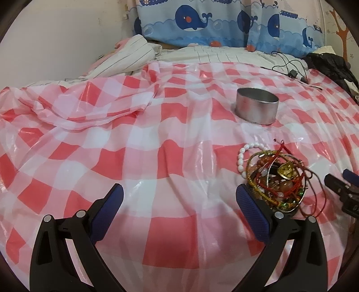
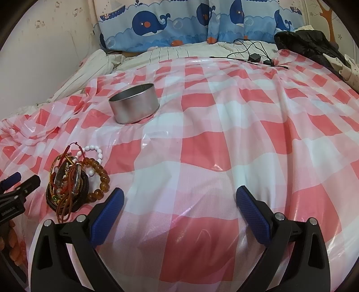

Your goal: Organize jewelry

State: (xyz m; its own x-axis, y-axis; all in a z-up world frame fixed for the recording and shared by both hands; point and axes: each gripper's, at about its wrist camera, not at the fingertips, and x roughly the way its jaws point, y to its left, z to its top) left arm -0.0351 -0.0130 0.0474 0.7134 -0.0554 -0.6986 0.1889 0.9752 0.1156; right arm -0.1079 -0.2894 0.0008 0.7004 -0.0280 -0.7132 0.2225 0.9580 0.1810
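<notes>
A tangled pile of jewelry (image 1: 278,179) lies on the red-and-white checked plastic sheet (image 1: 157,157), with a white bead bracelet (image 1: 244,155) at its far edge. In the right wrist view the pile (image 2: 69,182) also shows an amber bead bracelet (image 2: 101,177). A round metal tin (image 1: 257,105), open at the top, stands beyond the pile; it also shows in the right wrist view (image 2: 134,105). My left gripper (image 1: 179,202) is open and empty, its right finger just left of the pile. My right gripper (image 2: 179,202) is open and empty, to the right of the pile.
Whale-print pillows (image 1: 202,20) lean at the head of the bed. Black cables with small adapters (image 2: 253,56) and a dark garment (image 2: 309,42) lie at the far right. Crumpled sheet and striped bedding (image 1: 125,58) lie at the far left.
</notes>
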